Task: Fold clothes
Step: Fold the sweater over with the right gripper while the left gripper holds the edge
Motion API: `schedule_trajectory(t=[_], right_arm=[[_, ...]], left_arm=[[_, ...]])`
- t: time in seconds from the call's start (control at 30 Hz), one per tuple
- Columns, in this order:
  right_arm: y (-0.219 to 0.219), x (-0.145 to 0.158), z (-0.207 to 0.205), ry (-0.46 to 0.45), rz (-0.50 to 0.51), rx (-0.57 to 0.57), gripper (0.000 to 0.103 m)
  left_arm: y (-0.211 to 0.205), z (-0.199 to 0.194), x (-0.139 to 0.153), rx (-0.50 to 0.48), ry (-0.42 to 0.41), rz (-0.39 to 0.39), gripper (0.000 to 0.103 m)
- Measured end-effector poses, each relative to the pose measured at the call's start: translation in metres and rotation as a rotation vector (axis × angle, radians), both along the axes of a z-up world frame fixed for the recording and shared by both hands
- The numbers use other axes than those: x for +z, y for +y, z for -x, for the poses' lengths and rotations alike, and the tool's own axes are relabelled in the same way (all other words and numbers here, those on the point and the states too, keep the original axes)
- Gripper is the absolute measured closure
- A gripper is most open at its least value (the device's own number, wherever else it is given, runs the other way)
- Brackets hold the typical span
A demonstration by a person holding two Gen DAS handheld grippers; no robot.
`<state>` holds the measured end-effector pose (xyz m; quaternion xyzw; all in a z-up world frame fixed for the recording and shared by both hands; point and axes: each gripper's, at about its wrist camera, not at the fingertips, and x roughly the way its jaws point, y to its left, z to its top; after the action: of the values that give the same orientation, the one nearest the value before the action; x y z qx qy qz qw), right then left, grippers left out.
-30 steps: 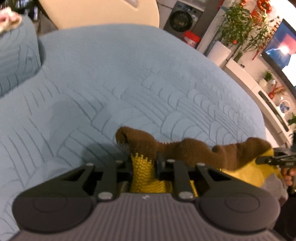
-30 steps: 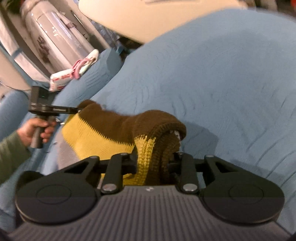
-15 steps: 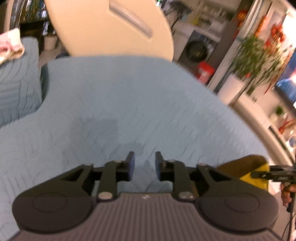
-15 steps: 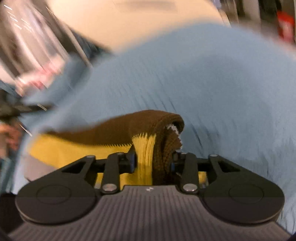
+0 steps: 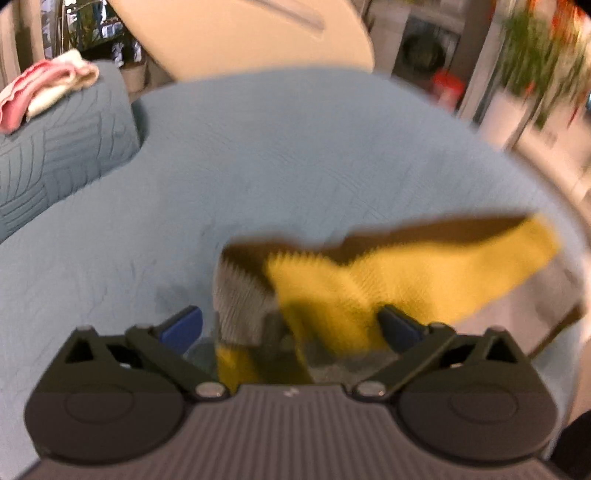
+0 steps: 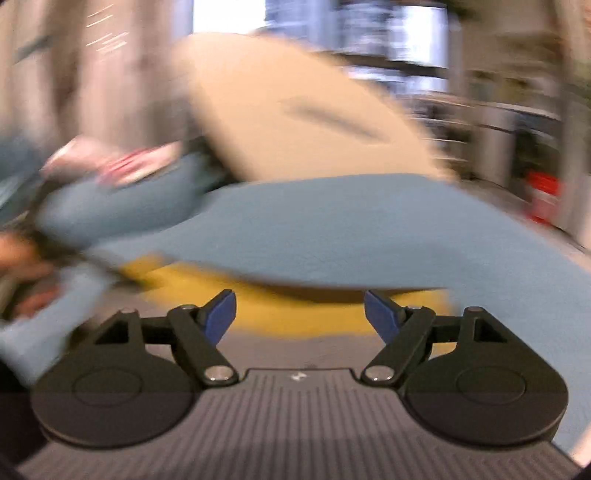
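On the far left of the left wrist view, a folded pink and cream cloth rests on top of a rounded blue-grey cushion whose cover is quilted in curved ribs. Beside it spreads the wide blue quilted sofa cover, soft and faintly ribbed, with a smooth beige curved panel rising behind it. The left tool has its blue-padded fingers spread wide apart, released, and the knitted sweater lies bunched between and beyond them on the cover: a chunky knit in mustard yellow with a brown band along its far edge and a grey ribbed part nearest the left finger; whether the fingers touch it is unclear through the blur. The sweater stretches away to the right as a long yellow strip. In the right wrist view, heavily blurred, a hand shows at the far left edge near the blue cover. The sweater lies flat just ahead of the right tool as a low yellow band with a brown strip along its far side. The right tool is likewise released, its two blue pads set well apart with nothing gripped between them.
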<state>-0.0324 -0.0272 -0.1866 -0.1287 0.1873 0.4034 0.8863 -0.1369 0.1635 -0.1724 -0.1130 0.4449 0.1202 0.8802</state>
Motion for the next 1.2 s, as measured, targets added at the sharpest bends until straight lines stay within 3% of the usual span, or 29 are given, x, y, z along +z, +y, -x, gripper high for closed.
schedule_trajectory(t=[0.1,0.27,0.3,0.33,0.43,0.5,0.6,0.67,0.73,0.77,0.8,0.83,0.9,0.97,1.1,1.2], right_arm=[[0.074,-0.035,0.057,-0.216,0.212,0.163,0.024],[0.140,-0.071,0.064,-0.352,0.380,0.168,0.026],[0.144,-0.076,0.062,-0.363,0.397,0.160,0.035],[0.147,-0.080,0.057,-0.353,0.402,0.152,0.060],[0.142,-0.071,0.047,-0.243,0.351,0.144,0.073],[0.133,-0.059,0.053,-0.216,0.326,0.170,0.075],[0.122,-0.047,0.070,-0.203,0.309,0.218,0.076],[0.117,-0.052,0.083,-0.188,0.325,0.251,0.073],[0.119,-0.071,0.084,-0.165,0.335,0.255,0.056],[0.116,-0.076,0.083,-0.197,0.320,0.268,0.037],[0.114,-0.077,0.085,-0.218,0.315,0.283,0.029],[0.108,-0.076,0.088,-0.245,0.311,0.303,0.029],[0.093,-0.058,0.083,-0.190,0.264,0.287,0.028],[0.071,-0.030,0.062,-0.082,0.148,0.213,0.025],[-0.002,0.013,-0.003,0.098,-0.168,-0.053,0.025],[-0.067,0.014,-0.048,0.184,-0.360,-0.277,0.024]], left_arm=[[0.011,0.012,0.001,0.081,-0.028,0.096,0.000],[0.016,0.036,0.008,0.143,-0.059,0.124,0.000],[0.016,0.042,0.007,0.157,-0.072,0.122,0.000],[0.016,0.045,0.005,0.164,-0.080,0.121,0.000],[0.018,0.058,-0.002,0.194,-0.107,0.136,0.000],[0.023,0.060,0.002,0.220,-0.141,0.165,0.000],[0.027,0.068,0.007,0.249,-0.223,0.200,0.000],[0.026,0.065,0.007,0.242,-0.228,0.199,0.000],[0.018,0.055,-0.001,0.228,-0.151,0.142,0.000],[0.012,0.045,-0.009,0.211,-0.060,0.089,0.000],[0.009,0.040,-0.014,0.202,-0.018,0.062,0.000],[0.008,0.039,-0.015,0.200,-0.011,0.054,0.000],[0.012,0.041,-0.015,0.211,-0.028,0.079,0.000],[0.019,0.043,-0.017,0.236,-0.026,0.116,0.000],[0.032,0.048,-0.021,0.275,-0.039,0.198,0.000],[0.028,0.052,-0.013,0.283,-0.074,0.154,0.000]])
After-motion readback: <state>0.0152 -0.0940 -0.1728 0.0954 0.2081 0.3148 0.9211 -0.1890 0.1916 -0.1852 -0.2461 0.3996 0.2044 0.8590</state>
